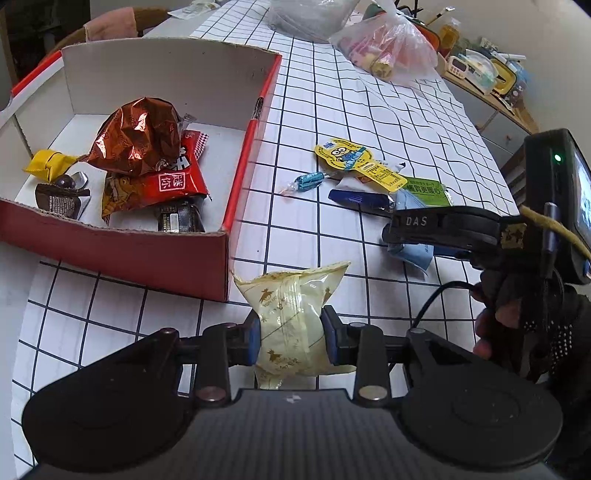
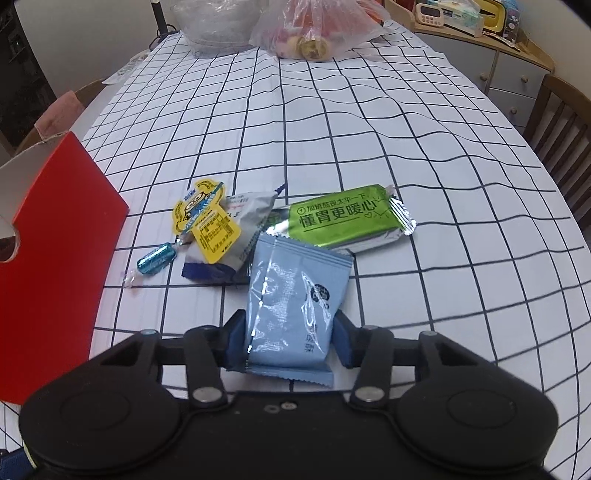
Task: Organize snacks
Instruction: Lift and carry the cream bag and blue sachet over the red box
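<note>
My left gripper (image 1: 291, 338) is shut on a pale yellow snack packet (image 1: 291, 310), held just off the near right corner of the red cardboard box (image 1: 147, 254). The box holds several snacks, among them a copper foil bag (image 1: 138, 136) and a red packet (image 1: 173, 181). My right gripper (image 2: 290, 343) is shut on a light blue packet (image 2: 295, 295); it also shows in the left wrist view (image 1: 410, 254). On the table lie a green packet (image 2: 343, 218), a yellow minion-tag snack (image 2: 207, 218), a teal wrapped candy (image 2: 157, 260) and a white-and-blue packet (image 2: 236, 236).
The table has a white cloth with a black grid (image 2: 332, 122). Plastic bags with food (image 2: 314, 26) sit at the far end. A shelf with clutter (image 2: 480, 22) and a wooden chair (image 2: 557, 122) stand to the right. The box's red wall (image 2: 55, 240) is at my right gripper's left.
</note>
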A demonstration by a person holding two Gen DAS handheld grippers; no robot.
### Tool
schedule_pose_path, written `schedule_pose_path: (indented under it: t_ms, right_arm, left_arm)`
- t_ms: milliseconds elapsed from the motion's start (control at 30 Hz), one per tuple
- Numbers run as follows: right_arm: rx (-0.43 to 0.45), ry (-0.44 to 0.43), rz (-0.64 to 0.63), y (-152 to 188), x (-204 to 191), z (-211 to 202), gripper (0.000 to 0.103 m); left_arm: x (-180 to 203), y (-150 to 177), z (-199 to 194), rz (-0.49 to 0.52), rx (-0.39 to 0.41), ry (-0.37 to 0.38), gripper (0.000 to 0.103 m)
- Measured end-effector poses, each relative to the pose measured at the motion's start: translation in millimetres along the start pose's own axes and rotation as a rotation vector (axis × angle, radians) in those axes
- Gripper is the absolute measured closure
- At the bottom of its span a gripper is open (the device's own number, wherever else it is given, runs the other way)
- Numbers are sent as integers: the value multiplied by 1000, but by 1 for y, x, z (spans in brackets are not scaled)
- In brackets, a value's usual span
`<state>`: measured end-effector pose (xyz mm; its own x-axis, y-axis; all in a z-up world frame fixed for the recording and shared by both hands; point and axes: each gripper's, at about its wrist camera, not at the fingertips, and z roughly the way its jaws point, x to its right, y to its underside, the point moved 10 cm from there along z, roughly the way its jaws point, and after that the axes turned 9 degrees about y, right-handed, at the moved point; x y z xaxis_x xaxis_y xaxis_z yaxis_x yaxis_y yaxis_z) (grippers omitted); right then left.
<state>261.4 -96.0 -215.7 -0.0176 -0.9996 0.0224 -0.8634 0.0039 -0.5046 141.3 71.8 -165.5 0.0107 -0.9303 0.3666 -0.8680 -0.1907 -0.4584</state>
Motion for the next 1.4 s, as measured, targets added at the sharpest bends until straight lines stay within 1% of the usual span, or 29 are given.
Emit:
schedule_pose_path:
  t_ms: [167,333,600,767,833,933,1067,1233,1400]
  right_arm:
    - [6,-8,3,5,6,-22,57]
    - [45,-49,-33,6,3,-55,57]
    - [84,-116,-57,9,-9,-104,57]
    - [132,-154,-77,0,-26,-131,57]
    - [150,-166,-88,-4,-35,-139,57]
    - [165,-177,-108,-7,-49,-146,57]
    - [182,-193,-145,-9,-74,-153,57]
    - [191,-201,-204,-9,-111,-156,57]
    - [187,-202,-274,-5,-149,-151,57]
  left_arm:
    - [0,0,-4,-8,-24,37,71]
    - [2,-4,-14,5,-25,66,71]
    - [-2,-15,-47,20,-26,109,71]
    - [-16,-29,-70,26,0,116,71]
    - [-24,-38,-80,33,27,102,70]
    - [-36,-52,-97,22,60,108,71]
    - [-59,-75,-118,15,129,76,70]
    - [-95,-100,-137,-1,190,13,70]
    - [-127,-118,-139,8,209,-50,70]
